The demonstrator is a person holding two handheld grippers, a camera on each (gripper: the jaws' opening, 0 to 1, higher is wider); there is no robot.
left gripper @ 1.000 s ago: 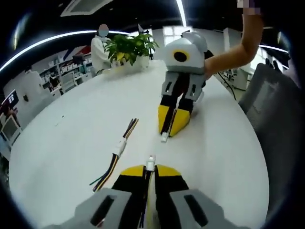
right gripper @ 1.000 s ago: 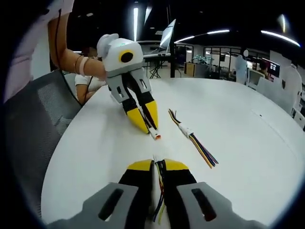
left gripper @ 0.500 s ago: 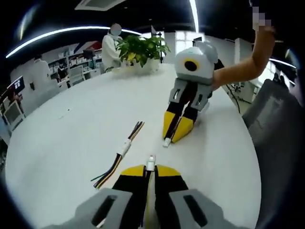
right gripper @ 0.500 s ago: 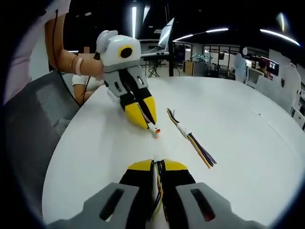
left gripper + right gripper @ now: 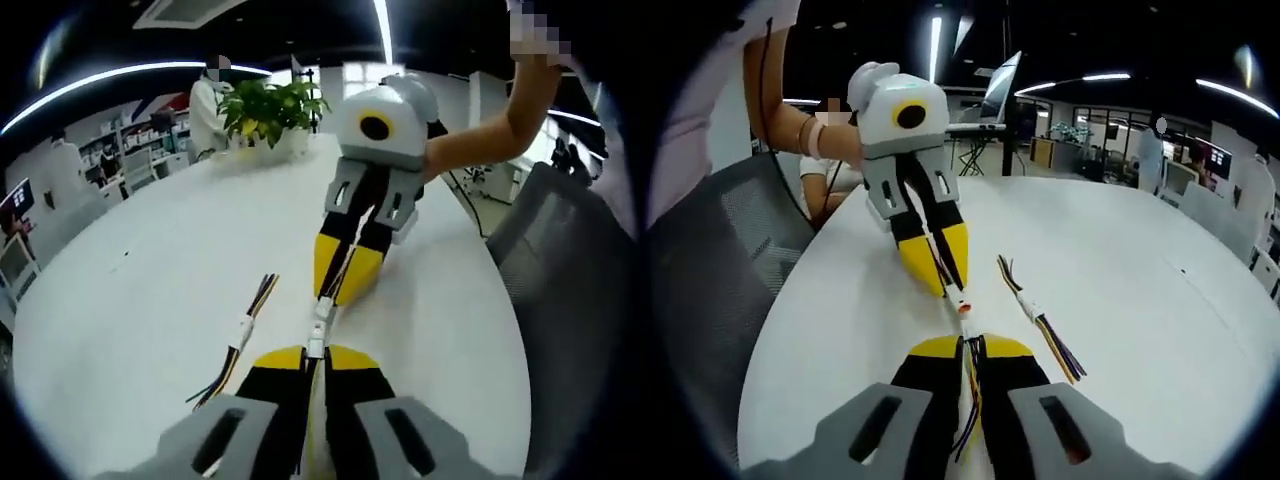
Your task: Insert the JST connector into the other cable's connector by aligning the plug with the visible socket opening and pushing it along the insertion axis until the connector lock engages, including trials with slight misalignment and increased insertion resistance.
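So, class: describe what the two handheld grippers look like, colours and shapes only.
Each gripper, the left gripper and the right gripper, has a rounded white head with a yellow ring around a dark lens, grey slotted arms, and black jaws ending in tapered yellow tips.

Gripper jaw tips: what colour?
Yellow, over black; clearest on the right gripper in the left gripper view.

Two grippers (image 5: 315,352) (image 5: 970,345), two held connectors (image 5: 316,346) (image 5: 323,309), one spare cable (image 5: 240,335), one table (image 5: 150,290), one plant (image 5: 265,100).
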